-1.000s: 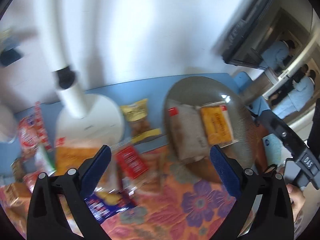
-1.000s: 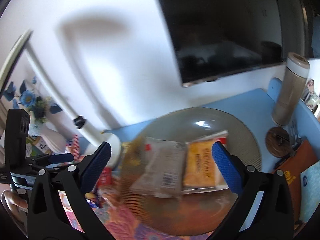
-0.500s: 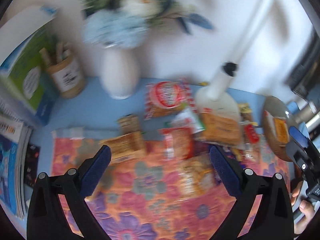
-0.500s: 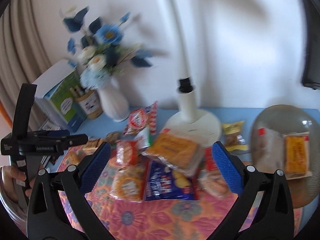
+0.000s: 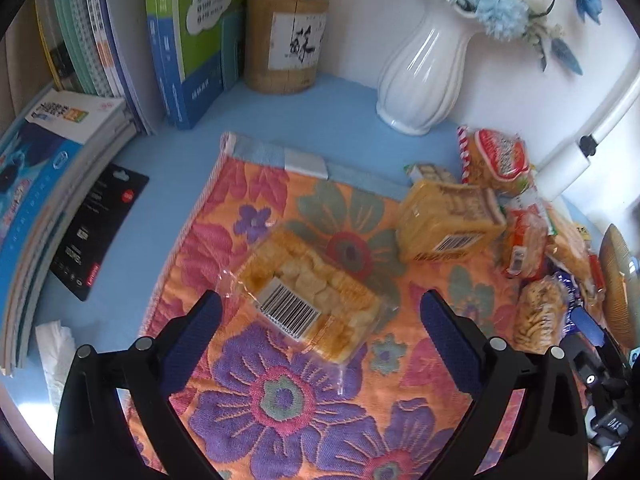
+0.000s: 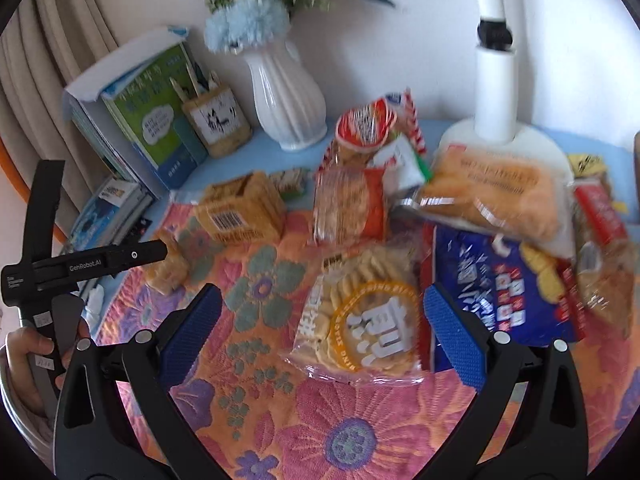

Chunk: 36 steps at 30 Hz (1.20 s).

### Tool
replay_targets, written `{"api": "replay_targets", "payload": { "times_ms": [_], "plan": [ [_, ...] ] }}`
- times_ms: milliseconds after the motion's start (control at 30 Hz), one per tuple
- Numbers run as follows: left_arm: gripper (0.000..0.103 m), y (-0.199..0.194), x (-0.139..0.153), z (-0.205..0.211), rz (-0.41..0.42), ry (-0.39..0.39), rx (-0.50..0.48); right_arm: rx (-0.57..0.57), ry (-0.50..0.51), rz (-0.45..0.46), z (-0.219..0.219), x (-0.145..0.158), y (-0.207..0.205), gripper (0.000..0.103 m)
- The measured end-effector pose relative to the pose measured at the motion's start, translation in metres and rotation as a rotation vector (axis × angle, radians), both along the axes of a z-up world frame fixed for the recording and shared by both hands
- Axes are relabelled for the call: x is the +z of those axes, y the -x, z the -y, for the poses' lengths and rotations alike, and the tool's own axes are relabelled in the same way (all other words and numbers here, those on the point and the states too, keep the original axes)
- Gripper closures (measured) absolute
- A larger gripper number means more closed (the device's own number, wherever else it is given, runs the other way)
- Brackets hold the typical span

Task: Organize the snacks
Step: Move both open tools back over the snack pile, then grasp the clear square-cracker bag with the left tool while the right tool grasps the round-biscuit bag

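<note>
Meanwhile, both grippers are held with jaws spread wide over a woven floral mat (image 5: 256, 400).
Beneath the left gripper (image 5: 318, 330) lies a clear crinkled cracker pack (image 5: 308, 296); beneath the right gripper (image 6: 320, 324), a glossy round-biscuit bag (image 6: 360, 320).

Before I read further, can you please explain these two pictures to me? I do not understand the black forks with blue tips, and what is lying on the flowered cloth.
No robot arm is here. A person holds one hand tool in each hand; each tool has two fingers with blue pads and a camera looking forward between them.

One picture comes from the left gripper, the other from the right gripper. The right view also shows the left tool from the side, held by the person's left hand.

Both grippers are open and hold nothing.

On the flowered cloth lie snacks: a clear pack with a barcode between the left gripper's fingers, a yellow cracker pack, a round biscuit bag and a blue bag. A white vase and books stand behind.
</note>
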<state>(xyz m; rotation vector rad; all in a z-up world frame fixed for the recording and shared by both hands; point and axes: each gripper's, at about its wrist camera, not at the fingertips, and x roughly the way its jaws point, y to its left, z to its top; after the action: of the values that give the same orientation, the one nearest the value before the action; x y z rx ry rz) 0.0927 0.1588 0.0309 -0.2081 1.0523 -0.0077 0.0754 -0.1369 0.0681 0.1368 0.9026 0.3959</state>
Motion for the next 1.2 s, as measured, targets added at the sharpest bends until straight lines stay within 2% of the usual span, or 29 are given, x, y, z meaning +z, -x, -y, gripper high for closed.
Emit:
{"api": "replay_targets", "payload": {
  "times_ms": [100,200,333,433,467,533,600,733,1200],
  "plan": [
    [0.005,-0.005,-0.013,-0.003,-0.011,0.064,0.036,-0.003,0.023,-0.006,-0.007,-0.016,-0.001,0.003],
    [0.005,-0.014,-0.027,-0.003,-0.022,0.082,0.072,-0.024,0.034,0.015,-0.01,-0.023,0.001,0.003],
    [0.005,-0.018,-0.031,0.01,0.034,0.002,0.054,-0.033,0.07,-0.016,-0.017,-0.034,-0.004,0.003],
    [0.005,-0.014,-0.039,0.026,0.103,-0.124,0.029,-0.033,0.14,-0.025,-0.027,-0.038,-0.007,0.003],
    [0.005,-0.014,-0.041,0.035,0.092,-0.188,0.017,-0.032,0.172,-0.026,-0.031,-0.039,-0.007,0.003],
    [0.005,-0.014,-0.041,0.039,0.095,-0.217,0.01,-0.029,0.262,-0.026,-0.043,-0.042,-0.007,0.003],
    [0.005,-0.016,-0.042,0.036,0.091,-0.189,0.02,-0.03,0.338,-0.011,-0.053,-0.044,-0.005,0.003],
    [0.005,-0.017,-0.042,0.035,0.092,-0.196,0.022,-0.03,0.302,-0.022,-0.048,-0.044,-0.006,0.003],
    [0.005,-0.016,-0.042,0.035,0.093,-0.194,0.021,-0.031,0.313,-0.021,-0.049,-0.045,-0.007,0.003]
  ]
}}
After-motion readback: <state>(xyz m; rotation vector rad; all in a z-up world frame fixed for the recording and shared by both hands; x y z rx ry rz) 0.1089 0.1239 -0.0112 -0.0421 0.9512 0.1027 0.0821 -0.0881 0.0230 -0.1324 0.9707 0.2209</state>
